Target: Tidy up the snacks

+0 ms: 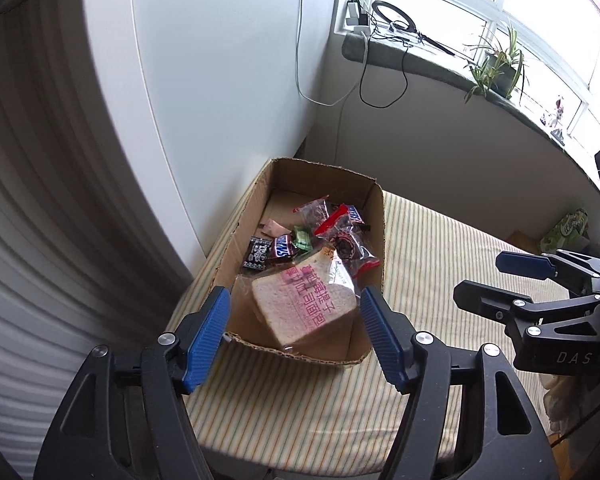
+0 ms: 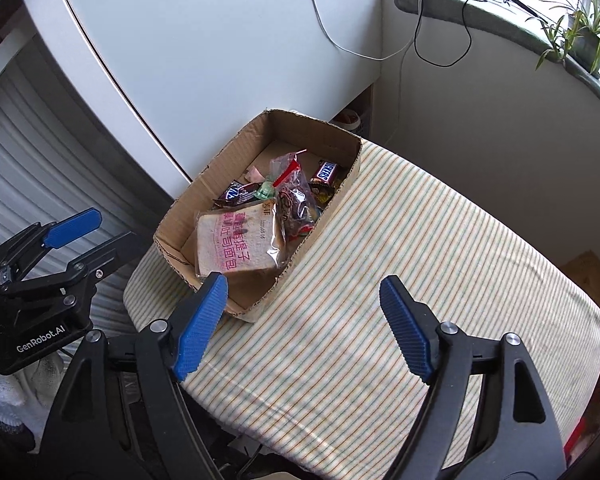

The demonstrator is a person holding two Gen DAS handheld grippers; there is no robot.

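Cardboard box point(image 1: 374, 236) sits at the table's point(image 2: 380, 280) edge; both grippers' jaws released, empty—a nudge could topple it.

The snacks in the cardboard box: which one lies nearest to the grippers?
The wrapped bread slice with pink writing. It leans at the near end of the cardboard box; the chocolate bars and small packets lie farther back.

Potted plant point(image 1: 498, 68) and cables point(image 1: 364, 76) by the windowsill point(image 1: 420, 62); striped cloth point(image 2: 400, 280).

Both wrist views above box point(image 1: 374, 216)
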